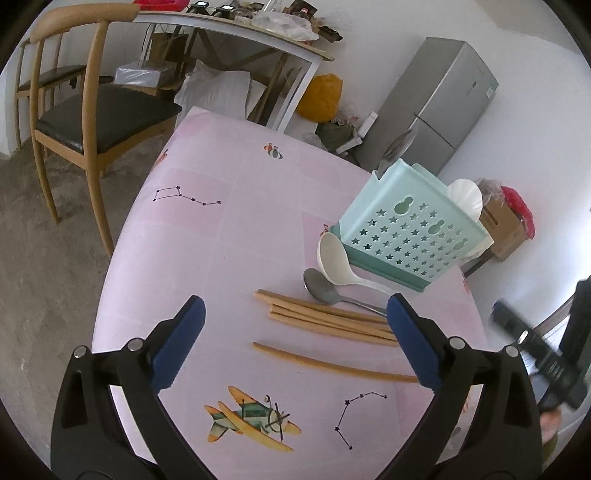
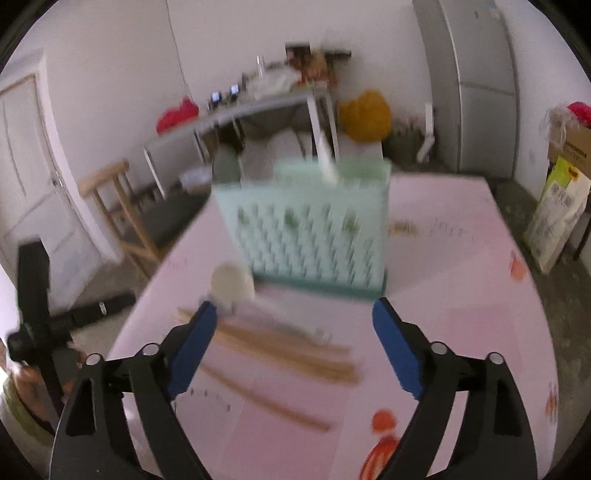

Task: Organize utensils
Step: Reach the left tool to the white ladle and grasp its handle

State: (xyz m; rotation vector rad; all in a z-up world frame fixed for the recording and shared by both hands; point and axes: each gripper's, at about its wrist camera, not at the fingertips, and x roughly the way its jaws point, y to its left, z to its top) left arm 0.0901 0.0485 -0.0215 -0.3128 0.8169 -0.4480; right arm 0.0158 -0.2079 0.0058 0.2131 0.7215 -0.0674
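A mint-green utensil holder (image 1: 406,225) with star holes stands on the pink tablecloth (image 1: 221,229); a white spoon (image 1: 466,197) and a grey utensil (image 1: 397,147) stand in it. On the cloth in front lie a white ladle spoon (image 1: 338,262), a metal spoon (image 1: 325,290) and several wooden chopsticks (image 1: 325,317). My left gripper (image 1: 295,314) is open and empty above the chopsticks. In the blurred right wrist view my right gripper (image 2: 293,317) is open and empty over the chopsticks (image 2: 280,347), with the holder (image 2: 310,229) beyond.
A wooden chair (image 1: 92,110) stands left of the table. A cluttered side table (image 1: 240,29), a yellow bag (image 1: 321,96) and a grey fridge (image 1: 436,107) are behind. A cardboard box (image 1: 506,225) sits at the right. The table's edges lie close on both sides.
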